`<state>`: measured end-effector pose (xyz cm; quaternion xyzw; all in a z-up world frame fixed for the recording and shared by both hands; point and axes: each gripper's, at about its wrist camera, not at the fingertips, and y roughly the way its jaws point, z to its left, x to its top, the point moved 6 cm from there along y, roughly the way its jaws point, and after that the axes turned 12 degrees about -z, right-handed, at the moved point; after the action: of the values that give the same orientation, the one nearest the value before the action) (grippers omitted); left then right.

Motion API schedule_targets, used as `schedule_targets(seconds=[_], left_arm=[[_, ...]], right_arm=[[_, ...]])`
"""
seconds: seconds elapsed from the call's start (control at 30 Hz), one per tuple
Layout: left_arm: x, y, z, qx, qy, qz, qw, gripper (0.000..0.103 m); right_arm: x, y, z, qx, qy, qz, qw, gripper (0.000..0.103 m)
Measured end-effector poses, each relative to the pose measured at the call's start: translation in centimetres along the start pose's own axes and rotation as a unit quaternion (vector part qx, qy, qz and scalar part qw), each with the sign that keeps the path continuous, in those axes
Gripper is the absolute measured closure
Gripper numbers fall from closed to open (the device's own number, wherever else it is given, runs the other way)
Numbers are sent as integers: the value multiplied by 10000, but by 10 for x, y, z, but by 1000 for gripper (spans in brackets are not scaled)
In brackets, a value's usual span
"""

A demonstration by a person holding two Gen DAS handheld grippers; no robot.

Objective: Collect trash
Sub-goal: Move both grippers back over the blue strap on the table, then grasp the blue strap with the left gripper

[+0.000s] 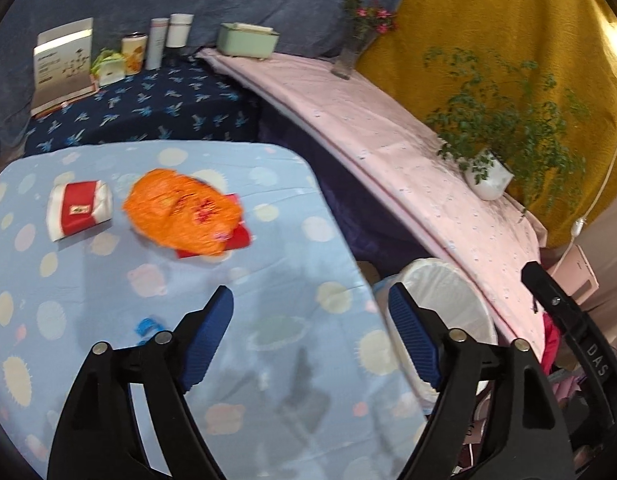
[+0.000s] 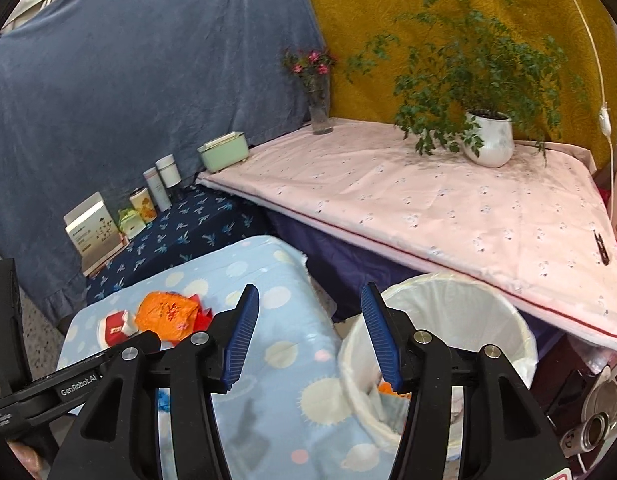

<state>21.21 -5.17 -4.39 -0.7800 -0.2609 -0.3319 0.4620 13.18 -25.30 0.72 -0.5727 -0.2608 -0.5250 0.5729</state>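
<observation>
A crumpled orange wrapper (image 1: 184, 212) lies on the light blue dotted table (image 1: 268, 280), over a red packet (image 1: 238, 238). A red and white tissue pack (image 1: 79, 210) lies to its left. A small blue scrap (image 1: 148, 326) lies by my left gripper (image 1: 310, 308), which is open and empty above the table's right part. A white-lined trash bin (image 2: 448, 312) stands right of the table, with orange and grey trash (image 2: 388, 392) inside. My right gripper (image 2: 310, 308) is open and empty, over the gap between table and bin. The orange wrapper (image 2: 168, 314) also shows in the right wrist view.
A pink-covered table (image 2: 428, 208) with a potted fern (image 2: 488, 140) and a flower vase (image 2: 320, 112) stands behind the bin. A dark blue shelf (image 1: 148, 112) holds a mint box (image 1: 246, 40), cans, bottles and a card. Blue and yellow cloths hang behind.
</observation>
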Motion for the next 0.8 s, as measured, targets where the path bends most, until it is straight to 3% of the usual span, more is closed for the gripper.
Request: schedule_targets(seconds=[0.23,0.43,0.63,0.73,0.8], left_arm=[[-30,11,59,562,16,335,9979,21],[-62,31,93,770,26,743,9943,22],[-76,47,108,787,28,951,9924,37],[-81,53,110,641,-18,1089,9920,56],[-80,53,110,630,-29,1046,9925,61]], right_arm=[[-27,16,34,197,-41,294,9994,50],[-55,33,61,352,-75,580,9977,50],[-81,50,80,416,-108,860,9954,50],[-90,57,86,427,-125,956,9944,50],[-95,61,89,427,-140,1007,9939,50]])
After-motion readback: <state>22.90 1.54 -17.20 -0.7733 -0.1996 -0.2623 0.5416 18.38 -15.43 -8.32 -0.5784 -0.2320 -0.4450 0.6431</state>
